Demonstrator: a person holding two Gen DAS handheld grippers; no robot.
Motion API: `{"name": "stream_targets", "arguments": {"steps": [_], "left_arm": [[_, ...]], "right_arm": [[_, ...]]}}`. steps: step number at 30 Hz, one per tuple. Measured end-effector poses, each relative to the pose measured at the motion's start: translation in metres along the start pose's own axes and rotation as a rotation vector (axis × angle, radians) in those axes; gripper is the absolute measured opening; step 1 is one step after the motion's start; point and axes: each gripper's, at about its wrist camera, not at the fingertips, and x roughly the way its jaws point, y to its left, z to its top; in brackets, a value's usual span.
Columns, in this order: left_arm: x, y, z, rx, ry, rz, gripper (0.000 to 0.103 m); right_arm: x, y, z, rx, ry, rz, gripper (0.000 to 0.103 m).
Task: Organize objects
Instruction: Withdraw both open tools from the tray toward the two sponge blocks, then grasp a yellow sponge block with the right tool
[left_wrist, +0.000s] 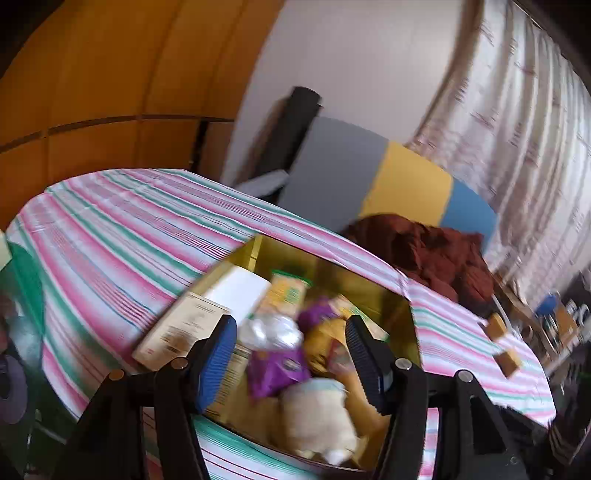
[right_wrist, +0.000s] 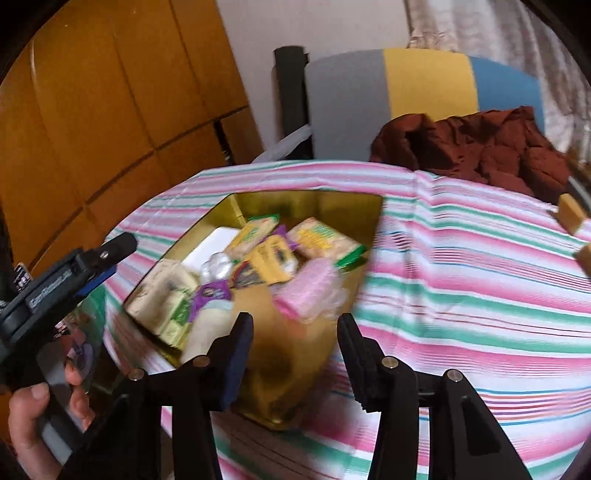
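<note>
Nearest in the left wrist view, the left gripper (left_wrist: 291, 354) hung over the near part of the gold box (left_wrist: 384, 295), its blue-padded fingers spread apart with nothing between them. The right gripper (right_wrist: 295, 354) was also released and empty, above the near right corner of the same box (right_wrist: 332, 201). At the left edge of the right wrist view, a hand (right_wrist: 33, 417) held the handle of the left gripper (right_wrist: 107, 258).

The box stood on the striped cloth (left_wrist: 122, 229), and the objects of the task lay piled inside it. Just under the left fingers lay a cream soft toy (left_wrist: 317, 413), which was probably light and easy to squeeze, so a grip across its body should hold. Beside it was a purple packet (left_wrist: 273, 373), likely thin and slippery; I would take it at a folded edge. A clear crumpled wrapper (left_wrist: 273, 332) would give way under pressure. Further in, the yellow-green packets (right_wrist: 258, 229) looked stiff enough to pinch at the short side, and the white box (left_wrist: 240, 291) at the far left seemed rigid but wide. A pink packet (right_wrist: 306, 288) lay at the right, and looked soft.

Beyond the box, two small tan blocks (left_wrist: 502, 343) lay on the cloth at the right, well apart from it. A brown cloth (right_wrist: 480, 147) was heaped at the far edge.
</note>
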Motion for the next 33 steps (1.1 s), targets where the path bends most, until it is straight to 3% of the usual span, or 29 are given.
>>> {"name": "stream_targets", "arguments": {"steps": [10,21,29,33], "left_arm": [[0.007,-0.058,-0.034,0.15,0.13,-0.137,0.062],[0.011,-0.104,-0.057,0.26,0.205,-0.176,0.062],[0.015,-0.132,-0.067,0.323,0.248,-0.207,0.062],[0.018,-0.144,-0.073,0.346,0.276,-0.219,0.062]], "right_arm": [[-0.013,-0.084,-0.008,0.083,0.021,-0.171,0.061],[-0.028,-0.154,-0.014,0.129,0.015,-0.304,0.068],[-0.035,-0.183,-0.009,0.076,-0.027,-0.396,0.083],[-0.037,-0.218,-0.004,0.066,-0.046,-0.462,0.087]]}}
